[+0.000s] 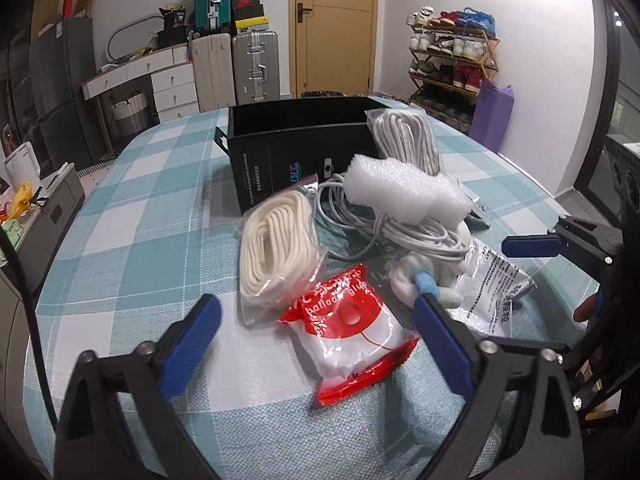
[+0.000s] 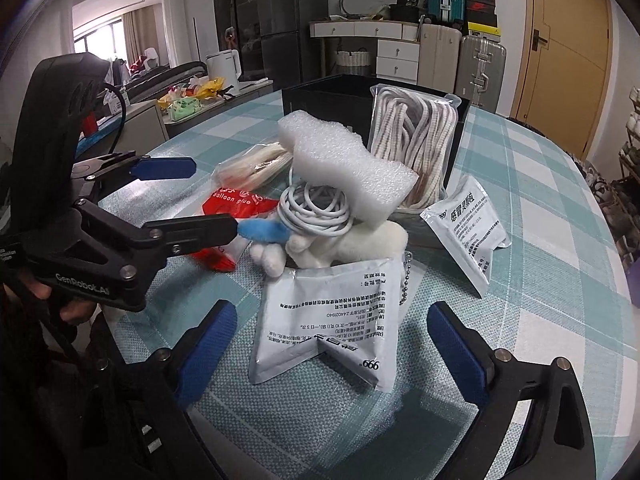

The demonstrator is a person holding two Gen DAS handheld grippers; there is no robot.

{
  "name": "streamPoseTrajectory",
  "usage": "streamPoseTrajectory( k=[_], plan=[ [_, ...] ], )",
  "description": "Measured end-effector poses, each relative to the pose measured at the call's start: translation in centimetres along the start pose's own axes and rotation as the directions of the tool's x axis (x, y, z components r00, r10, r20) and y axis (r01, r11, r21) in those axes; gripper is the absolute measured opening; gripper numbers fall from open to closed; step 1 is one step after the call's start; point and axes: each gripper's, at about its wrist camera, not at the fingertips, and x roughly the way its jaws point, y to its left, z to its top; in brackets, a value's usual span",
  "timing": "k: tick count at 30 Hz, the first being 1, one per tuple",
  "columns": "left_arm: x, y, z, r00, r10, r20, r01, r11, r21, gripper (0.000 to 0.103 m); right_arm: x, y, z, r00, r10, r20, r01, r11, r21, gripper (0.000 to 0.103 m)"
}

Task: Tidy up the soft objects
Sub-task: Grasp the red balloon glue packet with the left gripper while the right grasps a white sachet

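My left gripper is open, its blue pads on either side of a red and white balloon glue packet without touching it. My right gripper is open too, and a white printed sachet lies between its pads. Behind them sits a pile: a white plush toy, a coiled white cable and a white foam block. A bag of cream rope lies to the left. A second rope bag leans on the black box.
All of this lies on a table with a teal checked cloth. Another sachet leans by the box's right side. The left gripper shows in the right wrist view, close to the plush toy. Suitcases, drawers and a shoe rack stand beyond.
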Motion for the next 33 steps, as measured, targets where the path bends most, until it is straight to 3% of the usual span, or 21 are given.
streamPoseTrajectory(
  k=[5,13,18,23,33],
  plan=[
    [0.32,-0.44,-0.19,1.000,-0.014,-0.019,0.015,1.000,0.019,0.079,0.10,0.02,-0.17,1.000,0.003,-0.018,-0.003,1.000,-0.006,0.090],
    [-0.08,-0.39,-0.27,0.997,-0.070,-0.026,0.071,0.997,0.018,0.048,0.25,0.13,-0.27,0.999,0.007,-0.032,-0.008,1.000,-0.015,0.082],
    [-0.28,-0.31,-0.30,0.995,-0.090,-0.031,0.091,0.996,0.021,0.040,0.27,0.45,-0.32,1.000,0.003,-0.031,-0.004,1.000,-0.030,0.081],
    [-0.42,-0.24,-0.42,0.995,-0.093,-0.031,0.094,0.995,0.024,0.040,0.36,0.57,-0.20,1.000,-0.002,-0.030,0.001,0.999,-0.040,0.080],
    [-0.67,0.03,-0.35,0.994,-0.107,-0.028,0.107,0.994,0.013,0.040,-0.06,0.37,-0.21,0.999,0.037,-0.027,-0.038,0.998,-0.050,0.051]
  ],
)
